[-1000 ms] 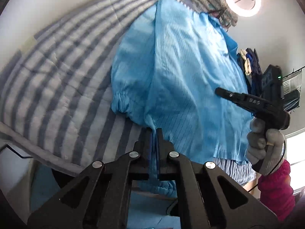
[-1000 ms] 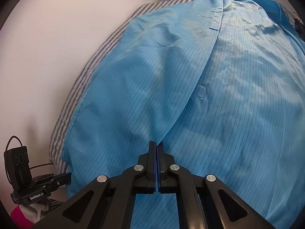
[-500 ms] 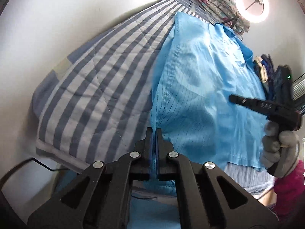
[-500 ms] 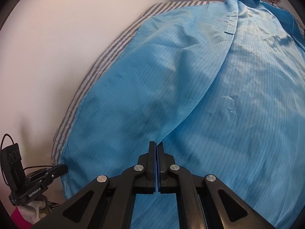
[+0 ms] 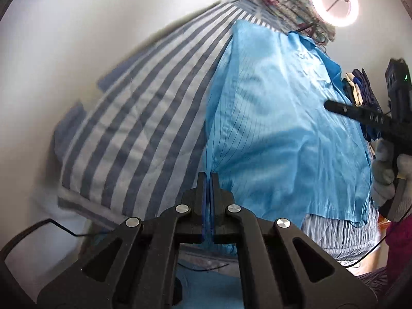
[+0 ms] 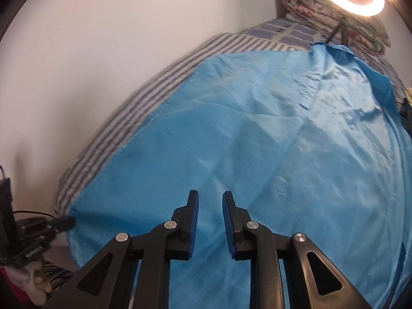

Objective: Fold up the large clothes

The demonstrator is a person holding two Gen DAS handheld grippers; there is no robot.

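Garment, blue: one side folded on bed; left tongs gripped hem, right tongs open; further folds outstanding.

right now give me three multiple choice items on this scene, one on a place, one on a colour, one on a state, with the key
1. Where does the blue garment lie?
A. on the striped bedspread
B. on a wooden chair
C. in a laundry basket

2. What colour are the pads of the right tongs?
A. red
B. blue
C. yellow

3. How do the two tongs stand?
A. both open
B. left tongs shut on the garment, right open
C. left open, right shut

Key:
1. A, the left wrist view shows the garment spread over the grey and white stripes.
2. B, the right wrist view shows blue ribbed pads on the black fingers.
3. B, the left fingers meet on the garment's edge, while a clear gap parts the right ones above the cloth.
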